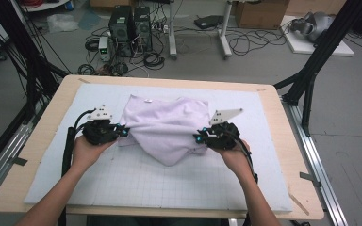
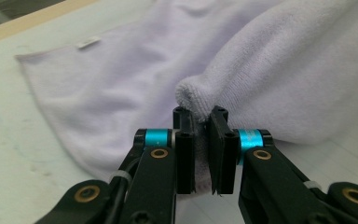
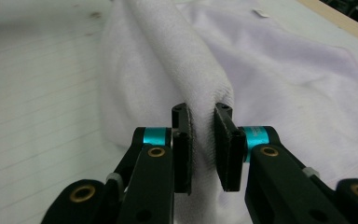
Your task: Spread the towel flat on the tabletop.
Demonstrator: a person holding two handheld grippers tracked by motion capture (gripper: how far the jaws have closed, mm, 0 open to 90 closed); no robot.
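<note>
The surface [image 1: 283,141] is a wide wooden top under a pale gridded mat [image 1: 136,181], and the near half of that mat lies bare, so there is plenty of open room toward the person for drawing cloth forward. The far rim and side rims are well apart from the work. In the middle lies the towel [image 1: 165,125] — a pale lilac terry cloth, partly doubled over itself, its near corner drooping to a point. It looks light, soft and limp, likely to sag and slide rather than keep a shape, so the sensible hold is a bunched edge or fold at each side, as now. The left claw [image 1: 123,130] is clenched on a rolled fold at the towel's left edge; the right claw [image 1: 199,137] pinches a thick ridge of cloth on the right. A small label [image 2: 88,43] sits near the towel's far hem — handy for telling sides.
</note>
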